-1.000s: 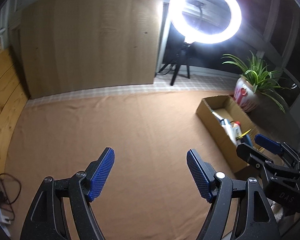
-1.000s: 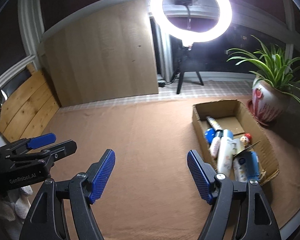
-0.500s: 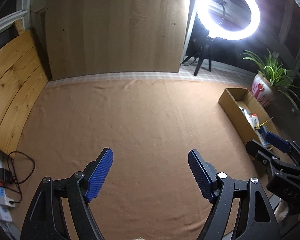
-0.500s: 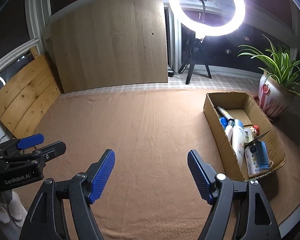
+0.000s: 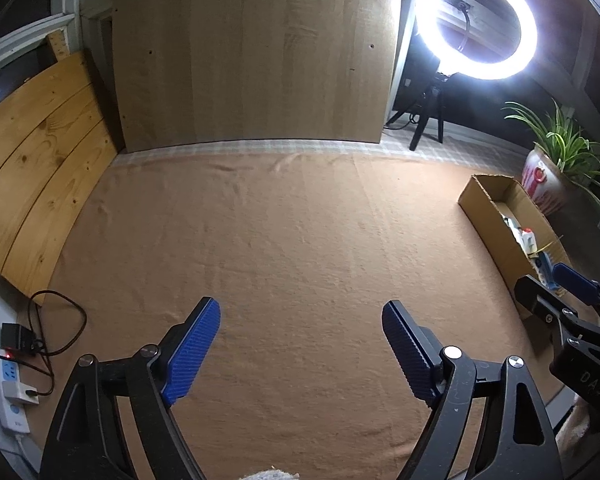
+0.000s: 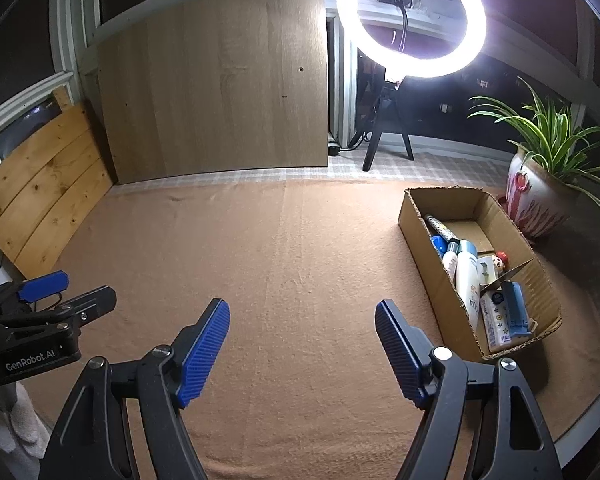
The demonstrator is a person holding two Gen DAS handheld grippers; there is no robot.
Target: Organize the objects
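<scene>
Ring light: you see it lit on a black tripod, at the back right.
Wood panel: it leans upright at the back, left of the ring light.
Plank board: 3 knotty planks stand along your left edge.
Potted plant: its red-and-white pot sits at the far right.
Brown cloth: it covers the surface, creased near the back.
Power strip: you find it at the lower left, with 1 red lamp and black cables.
</scene>
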